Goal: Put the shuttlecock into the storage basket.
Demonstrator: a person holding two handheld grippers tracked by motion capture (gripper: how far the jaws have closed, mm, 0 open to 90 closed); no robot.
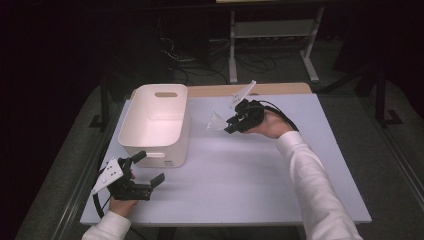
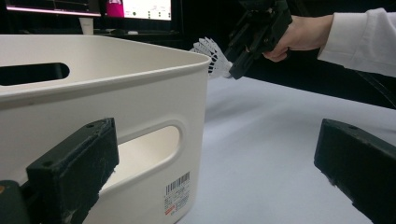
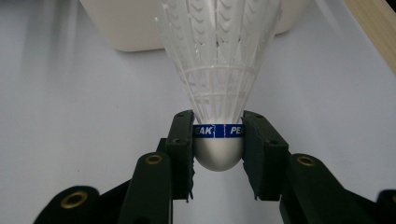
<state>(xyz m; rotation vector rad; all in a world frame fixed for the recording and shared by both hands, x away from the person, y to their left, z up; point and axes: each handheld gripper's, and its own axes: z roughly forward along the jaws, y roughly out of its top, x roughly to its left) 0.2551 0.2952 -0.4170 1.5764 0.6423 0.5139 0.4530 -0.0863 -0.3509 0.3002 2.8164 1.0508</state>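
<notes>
A white plastic shuttlecock (image 3: 218,70) with a blue band round its cork base sits between the jaws of my right gripper (image 3: 218,140), which is shut on that base. In the high view the right gripper (image 1: 231,125) holds the shuttlecock (image 1: 216,121) above the table, just right of the white bin (image 1: 134,131). From the left gripper view the shuttlecock (image 2: 211,53) hangs beyond the bin's far corner. My left gripper (image 1: 152,170) rests near the table's front left, in front of the bin, jaws wide apart with nothing between them.
The white bin (image 2: 140,93) has cut-out handles and a barcode label on its near wall. The table is covered by a pale sheet (image 1: 250,170). A wooden strip (image 1: 280,89) runs along the far edge, with a desk frame and cables behind it.
</notes>
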